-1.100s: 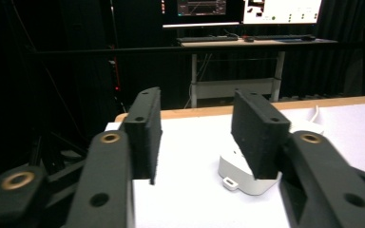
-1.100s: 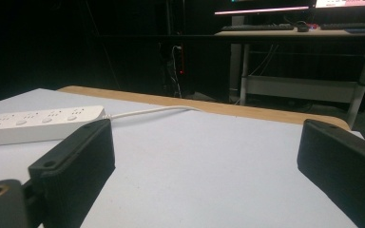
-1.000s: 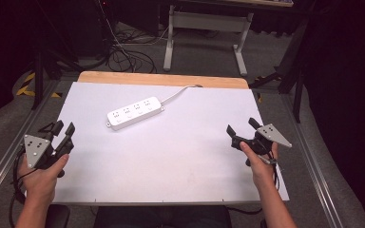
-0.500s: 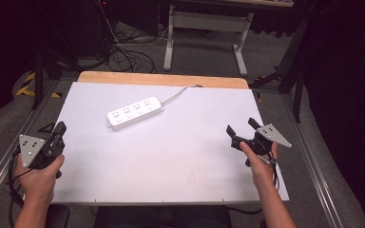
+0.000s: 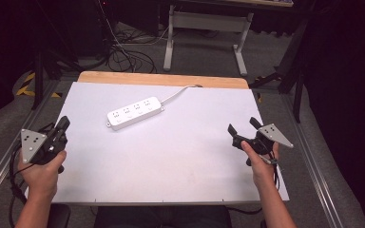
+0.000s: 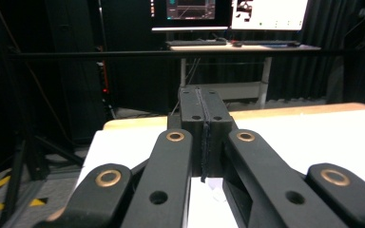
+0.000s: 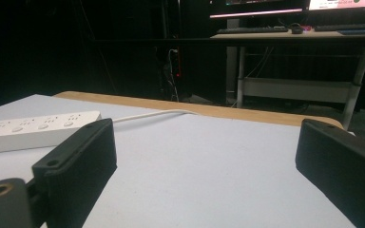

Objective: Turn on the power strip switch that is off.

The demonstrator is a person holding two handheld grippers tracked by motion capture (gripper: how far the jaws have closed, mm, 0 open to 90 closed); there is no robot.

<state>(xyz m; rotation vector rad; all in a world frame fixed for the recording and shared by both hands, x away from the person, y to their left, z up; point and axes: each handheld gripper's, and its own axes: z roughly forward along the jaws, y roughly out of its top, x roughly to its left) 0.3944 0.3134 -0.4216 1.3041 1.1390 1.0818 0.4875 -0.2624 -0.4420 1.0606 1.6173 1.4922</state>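
A white power strip (image 5: pixel 135 112) lies flat on the white table top (image 5: pixel 180 156), left of centre toward the back, with its white cord (image 5: pixel 178 92) running off the far edge. In the right gripper view the same power strip (image 7: pixel 33 129) lies far left, well ahead of the jaws. My left gripper (image 5: pixel 64 123) is held at the table's left edge, its jaws pressed together with nothing between them (image 6: pixel 203 111). They have just closed. My right gripper (image 5: pixel 241 127) rests near the right edge, open and empty (image 7: pixel 204 147).
A wooden strip (image 5: pixel 164 79) borders the table's far edge. Beyond it stand a desk frame (image 5: pixel 204 23) and loose cables (image 5: pixel 123 59) on the floor. Metal rails (image 5: pixel 313 166) run along both table sides. Monitors (image 6: pixel 228 12) glow behind.
The left gripper's jaws, apart a second ago, have come together empty, and the left hand has drifted slightly. The right hand and the power strip have stayed put.
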